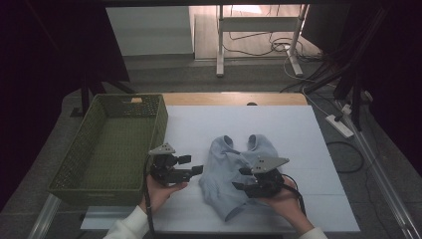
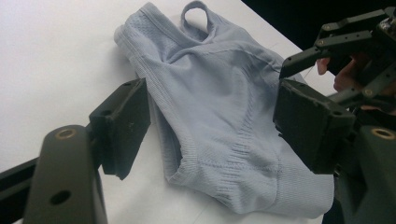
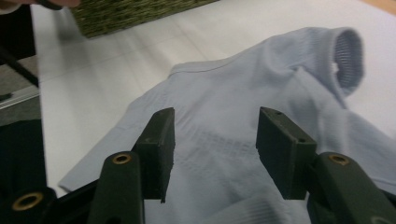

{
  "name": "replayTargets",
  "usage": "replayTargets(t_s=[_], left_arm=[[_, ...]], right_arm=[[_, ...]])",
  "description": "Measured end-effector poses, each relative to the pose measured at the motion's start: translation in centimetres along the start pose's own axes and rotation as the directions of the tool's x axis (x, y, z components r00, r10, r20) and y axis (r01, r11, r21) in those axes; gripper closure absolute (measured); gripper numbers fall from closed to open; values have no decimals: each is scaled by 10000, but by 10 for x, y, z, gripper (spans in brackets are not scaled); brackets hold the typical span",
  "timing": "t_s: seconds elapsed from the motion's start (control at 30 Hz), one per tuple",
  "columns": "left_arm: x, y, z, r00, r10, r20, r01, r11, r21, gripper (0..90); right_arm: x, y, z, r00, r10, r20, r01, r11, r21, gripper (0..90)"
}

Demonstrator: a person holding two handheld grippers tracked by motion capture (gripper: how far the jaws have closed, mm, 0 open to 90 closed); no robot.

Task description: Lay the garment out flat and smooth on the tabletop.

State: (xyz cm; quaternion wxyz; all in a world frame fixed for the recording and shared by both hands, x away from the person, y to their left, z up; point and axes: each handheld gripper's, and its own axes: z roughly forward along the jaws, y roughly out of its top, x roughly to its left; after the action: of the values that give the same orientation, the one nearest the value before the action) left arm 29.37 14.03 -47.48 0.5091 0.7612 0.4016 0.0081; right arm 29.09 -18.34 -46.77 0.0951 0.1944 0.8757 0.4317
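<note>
High view dim, grainy; room edges near black, only white table top [image 1: 298, 129] reads bright, patch of daylight on floor at top. Soft shadows, no glare. Left gripper view sharp on garment [image 2: 219, 107], near jaws soft. Right gripper view blurred, basket [image 3: 126, 14] out of focus.

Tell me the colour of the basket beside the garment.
Olive green basket, clearest in the high view.

In the high view, the right claw [image 1: 242, 178] and its hand cover the near right part of the pale blue garment [image 1: 226, 169]. The green basket [image 1: 89, 189] is blurred and cut off at the top edge of the right gripper view. The counter [image 1: 298, 149] runs past the high view's bottom edge.
</note>
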Motion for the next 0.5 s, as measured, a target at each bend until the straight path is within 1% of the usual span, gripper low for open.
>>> replayTargets(t_s=[0.03, 0.23, 0.3, 0.37, 0.5], left_arm=[[0, 0, 0, 10000, 7, -2, -7, 10000, 5, 271], [0, 0, 1, 10000, 14, 6, -14, 10000, 43, 271], [0, 0, 1, 10000, 10, 7, -10, 10000, 44, 271], [0, 0, 1, 10000, 11, -4, -11, 10000, 29, 271], [0, 0, -1, 10000, 14, -24, -14, 10000, -1, 271]], right_arm=[[1, 0, 1, 10000, -39, -20, 39, 10000, 39, 463], [13, 4, 7, 9985, -154, -521, 164, 9997, 184, 453], [20, 6, 10, 9964, -212, -818, 227, 9996, 171, 451], [27, 8, 14, 9935, -362, -1078, 395, 9988, 286, 447], [39, 9, 21, 9875, -589, -1465, 660, 9968, 442, 442]])
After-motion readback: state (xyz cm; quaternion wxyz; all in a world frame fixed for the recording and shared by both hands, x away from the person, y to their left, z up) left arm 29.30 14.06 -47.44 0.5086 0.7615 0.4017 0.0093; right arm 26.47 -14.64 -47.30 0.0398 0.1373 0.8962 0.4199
